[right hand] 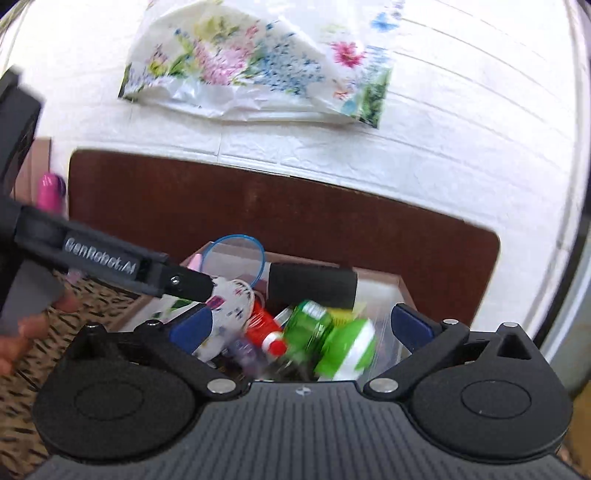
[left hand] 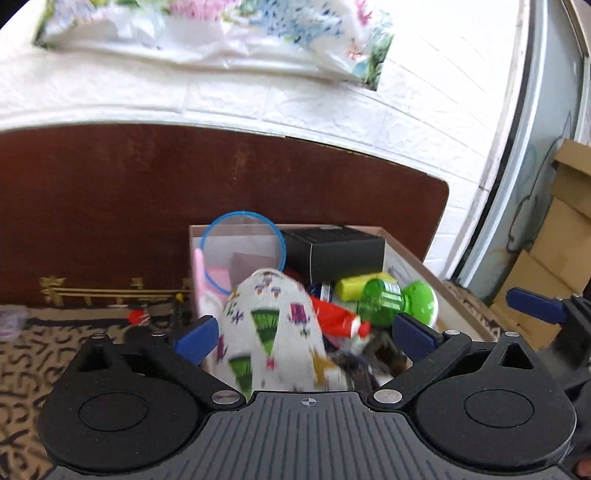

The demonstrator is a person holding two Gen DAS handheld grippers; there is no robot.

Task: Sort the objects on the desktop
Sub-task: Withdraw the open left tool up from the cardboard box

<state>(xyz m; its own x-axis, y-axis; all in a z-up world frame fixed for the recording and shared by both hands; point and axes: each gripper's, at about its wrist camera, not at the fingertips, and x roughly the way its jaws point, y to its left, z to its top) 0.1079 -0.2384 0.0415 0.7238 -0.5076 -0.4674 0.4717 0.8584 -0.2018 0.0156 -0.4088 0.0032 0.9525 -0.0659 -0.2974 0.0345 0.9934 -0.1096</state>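
Note:
A cardboard box [left hand: 410, 254] on the table holds sorted items: a white patterned pouch [left hand: 273, 328], a green bottle [left hand: 399, 301], a red tube [left hand: 338, 319], a black box [left hand: 336, 251], a yellow item [left hand: 354, 286] and a blue-rimmed round lid [left hand: 243, 247]. My left gripper [left hand: 306, 336] is open above the box, with the pouch between its blue pads, apart from them. My right gripper [right hand: 301, 326] is open over the same box [right hand: 400, 286], above the green bottle [right hand: 325, 339]. The left gripper's arm [right hand: 110, 262] crosses the right wrist view.
A dark brown board [left hand: 184, 192] stands behind the box against a white brick wall. A floral cloth [left hand: 221, 33] hangs on the wall. A patterned mat [left hand: 37, 350] covers the table to the left. Cardboard cartons [left hand: 554, 229] stand at the right. A pink bottle [right hand: 51, 192] is at far left.

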